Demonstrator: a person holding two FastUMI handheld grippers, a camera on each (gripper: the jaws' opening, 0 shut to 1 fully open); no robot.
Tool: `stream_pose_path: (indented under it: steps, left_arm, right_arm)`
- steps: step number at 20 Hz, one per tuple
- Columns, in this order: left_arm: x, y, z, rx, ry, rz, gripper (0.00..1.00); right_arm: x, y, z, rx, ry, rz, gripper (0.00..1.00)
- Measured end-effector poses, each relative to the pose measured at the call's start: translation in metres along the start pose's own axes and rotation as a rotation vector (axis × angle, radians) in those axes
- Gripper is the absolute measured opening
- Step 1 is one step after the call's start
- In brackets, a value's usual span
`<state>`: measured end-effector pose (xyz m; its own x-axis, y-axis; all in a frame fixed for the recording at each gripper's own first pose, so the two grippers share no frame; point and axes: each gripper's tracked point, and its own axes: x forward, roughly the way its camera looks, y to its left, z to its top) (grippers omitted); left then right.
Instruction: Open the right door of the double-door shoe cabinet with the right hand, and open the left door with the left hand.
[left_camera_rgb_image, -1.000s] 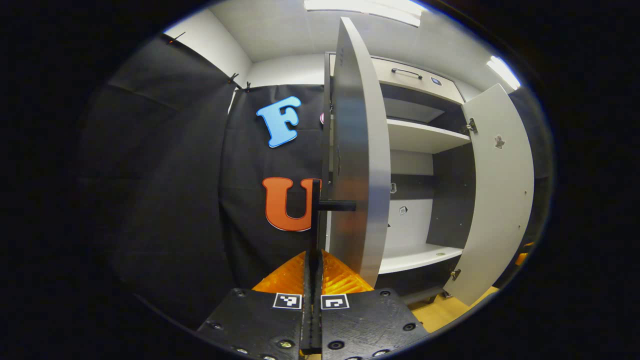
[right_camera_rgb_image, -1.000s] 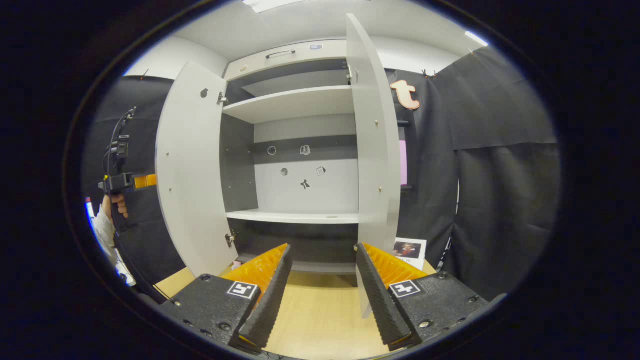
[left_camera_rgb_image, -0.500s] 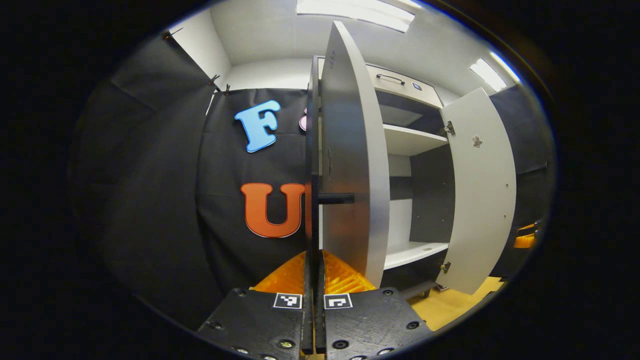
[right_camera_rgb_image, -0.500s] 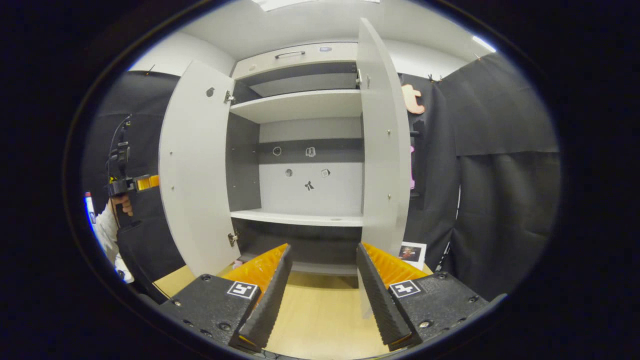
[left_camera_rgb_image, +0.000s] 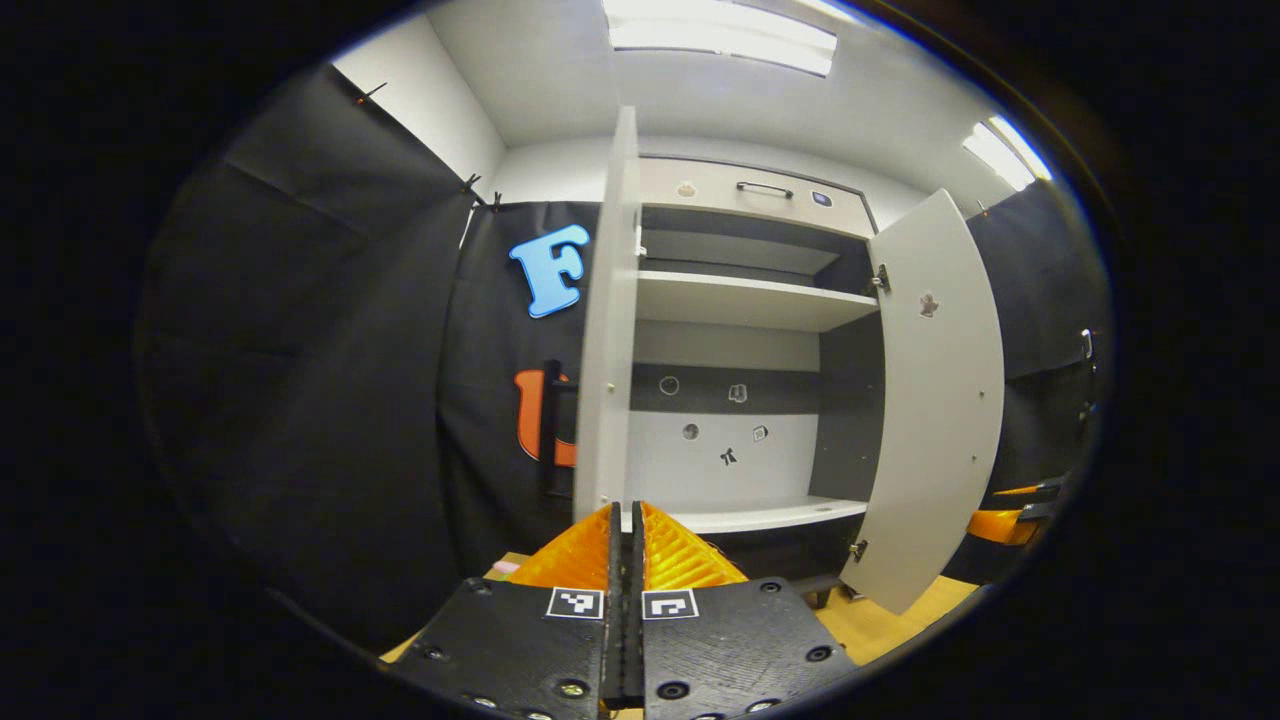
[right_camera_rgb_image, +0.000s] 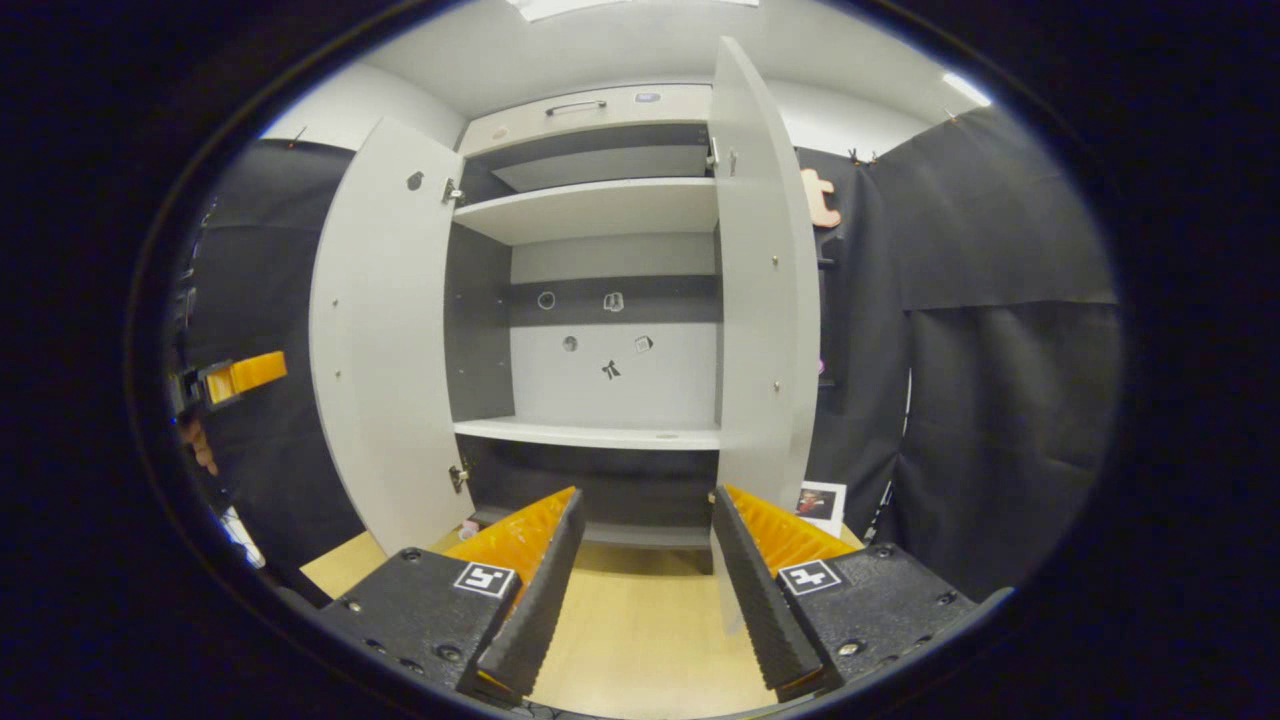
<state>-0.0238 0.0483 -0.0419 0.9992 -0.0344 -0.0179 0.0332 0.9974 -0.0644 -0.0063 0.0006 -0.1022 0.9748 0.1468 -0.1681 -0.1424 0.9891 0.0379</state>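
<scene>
The shoe cabinet (left_camera_rgb_image: 735, 300) stands with both doors swung out. In the left gripper view the left door (left_camera_rgb_image: 605, 330) is seen edge-on just above my left gripper (left_camera_rgb_image: 625, 525), which is shut with nothing between its fingers. The door's black handle (left_camera_rgb_image: 549, 430) sits to the left, apart from the fingers. The right door (left_camera_rgb_image: 935, 400) hangs wide open. In the right gripper view my right gripper (right_camera_rgb_image: 647, 500) is open and empty, a little short of the right door (right_camera_rgb_image: 765, 300). The left door (right_camera_rgb_image: 380, 340) shows its inner face, and the left gripper (right_camera_rgb_image: 235, 375) shows beyond it.
Inside are white shelves (right_camera_rgb_image: 590, 432), bare, and small stickers on the back panel (right_camera_rgb_image: 610, 370). A drawer with a handle (left_camera_rgb_image: 765, 187) tops the cabinet. A small picture (right_camera_rgb_image: 820, 502) leans by the right door's foot. Light wooden floor (right_camera_rgb_image: 640, 630) lies in front.
My left gripper has let go of the left door's handle and drawn back, turning toward the cabinet's inside. The left door now stands edge-on to it. The right gripper has hardly moved.
</scene>
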Motion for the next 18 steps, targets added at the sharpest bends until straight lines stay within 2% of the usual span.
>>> stream_pose_path:
  steps: [1,2,5,6,7,9,11,12,13,14,18]
  left_arm:
    - [0.001,-0.026,-0.015,-0.004,0.024,-0.046,0.0]
    - [0.001,-0.042,-0.025,0.005,0.033,-0.065,0.0]
    - [0.005,-0.065,-0.035,0.011,0.011,-0.078,0.14]
    - [0.006,-0.071,-0.035,0.004,0.013,-0.088,0.33]
    - [0.007,-0.077,-0.039,-0.001,0.028,-0.098,0.31]
    - [0.007,-0.081,-0.049,-0.021,0.067,-0.103,0.58]
    - [0.009,-0.079,-0.057,-0.058,0.096,-0.089,0.96]
    - [0.01,-0.078,-0.059,-0.078,0.097,-0.083,0.96]
    - [0.01,-0.077,-0.058,-0.093,0.092,-0.078,0.95]
    - [0.009,-0.076,-0.058,-0.095,0.087,-0.074,0.93]
    - [0.006,-0.066,-0.052,-0.037,0.067,-0.031,0.93]
  right_arm:
    - [-0.001,0.001,0.003,0.005,-0.015,0.001,0.77]
    - [-0.003,0.004,0.003,0.011,-0.022,0.011,0.82]
    - [-0.013,0.001,0.006,0.019,-0.036,0.022,0.82]
    - [-0.015,-0.002,0.007,0.02,-0.038,0.013,0.82]
    - [-0.017,-0.007,0.006,0.024,-0.04,0.006,0.82]
    - [-0.02,-0.015,0.006,0.032,-0.044,-0.01,0.82]
    - [-0.023,-0.022,0.006,0.035,-0.052,-0.025,0.82]
    - [-0.024,-0.024,0.006,0.034,-0.06,-0.03,0.82]
    - [-0.024,-0.027,0.006,0.032,-0.067,-0.037,0.77]
    - [-0.025,-0.032,0.005,0.03,-0.073,-0.046,0.82]
    - [-0.025,-0.034,0.003,0.044,-0.086,-0.034,0.82]
